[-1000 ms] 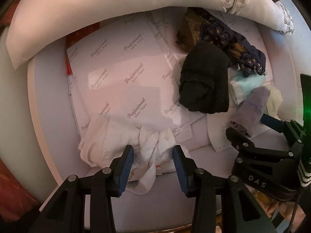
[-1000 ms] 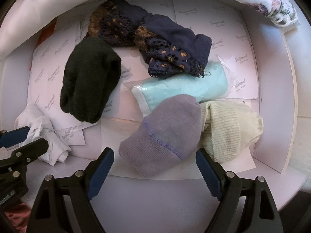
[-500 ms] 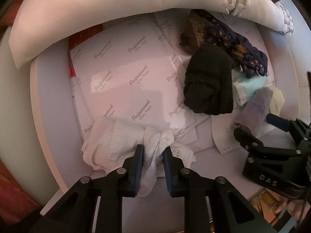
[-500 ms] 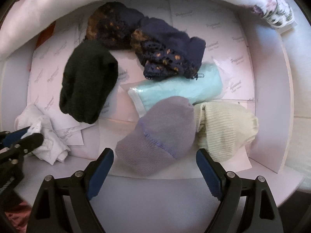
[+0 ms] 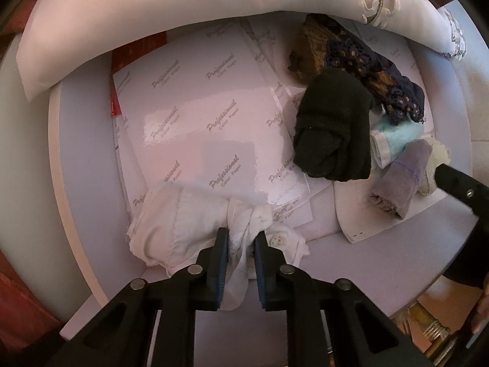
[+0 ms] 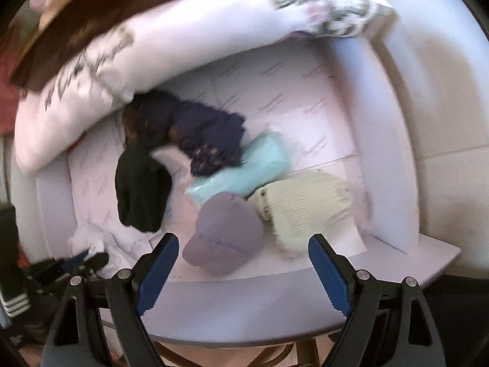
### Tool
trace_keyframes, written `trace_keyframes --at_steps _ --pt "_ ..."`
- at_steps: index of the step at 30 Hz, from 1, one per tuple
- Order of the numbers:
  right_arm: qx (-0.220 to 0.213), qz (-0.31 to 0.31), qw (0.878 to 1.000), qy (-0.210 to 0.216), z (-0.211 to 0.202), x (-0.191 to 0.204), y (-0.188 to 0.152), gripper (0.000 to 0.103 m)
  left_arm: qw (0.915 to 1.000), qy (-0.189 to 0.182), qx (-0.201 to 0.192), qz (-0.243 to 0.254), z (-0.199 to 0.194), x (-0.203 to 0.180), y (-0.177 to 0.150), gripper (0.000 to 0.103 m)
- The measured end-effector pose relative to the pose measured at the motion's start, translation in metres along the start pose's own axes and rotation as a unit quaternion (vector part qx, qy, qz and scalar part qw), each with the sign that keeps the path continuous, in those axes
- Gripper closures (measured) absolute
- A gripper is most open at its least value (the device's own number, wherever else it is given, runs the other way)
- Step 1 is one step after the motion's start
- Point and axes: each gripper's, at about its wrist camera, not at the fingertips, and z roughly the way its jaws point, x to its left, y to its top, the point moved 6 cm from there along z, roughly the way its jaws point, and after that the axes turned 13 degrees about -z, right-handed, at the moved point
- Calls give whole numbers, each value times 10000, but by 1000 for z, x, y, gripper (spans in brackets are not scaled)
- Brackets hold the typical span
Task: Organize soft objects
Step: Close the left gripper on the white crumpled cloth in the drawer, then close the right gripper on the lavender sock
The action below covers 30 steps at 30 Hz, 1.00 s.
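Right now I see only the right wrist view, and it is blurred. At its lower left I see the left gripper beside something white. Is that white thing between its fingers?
Observer: Yes. The left gripper is closing its jaws on a bunched fold of the white cloth, and the fold is already between them.
Operator: Is there anything hard on this cloth?
Observer: A small white button shows on it, just right of the gripper and outside the jaws.
Operator: And where is the rest of the cloth?
Observer: Most of it lies spread to the left of the gripper, with its far edge over the printed sheets.
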Motion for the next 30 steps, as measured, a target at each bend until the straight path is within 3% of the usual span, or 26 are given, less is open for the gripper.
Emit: trace_keyframes --at_steps 5,18,19,20,24,27,30 --pt "133 215 9996 120 5 -14 -1 17 10000 -42 -7 -23 0 3 1 89" --pt "329 -230 9992 2 31 15 14 29 10000 -9 -42 2 0 2 -1 89" --pt "340 -299 9990 -52 34 20 13 33 10000 -9 -41 2 0 2 0 89" --pt "336 -399 9986 -69 36 22 14 46 10000 -7 -41 4 0 2 0 89" --pt "297 -609 9976 -110 39 28 14 52 10000 -18 -32 -44 1 2 0 86" --pt "203 -696 9973 -103 31 30 13 67 9999 -58 -23 -103 0 3 1 86" --pt "166 -702 9973 -134 25 29 11 69 9999 -72 -22 -120 1 4 1 86"
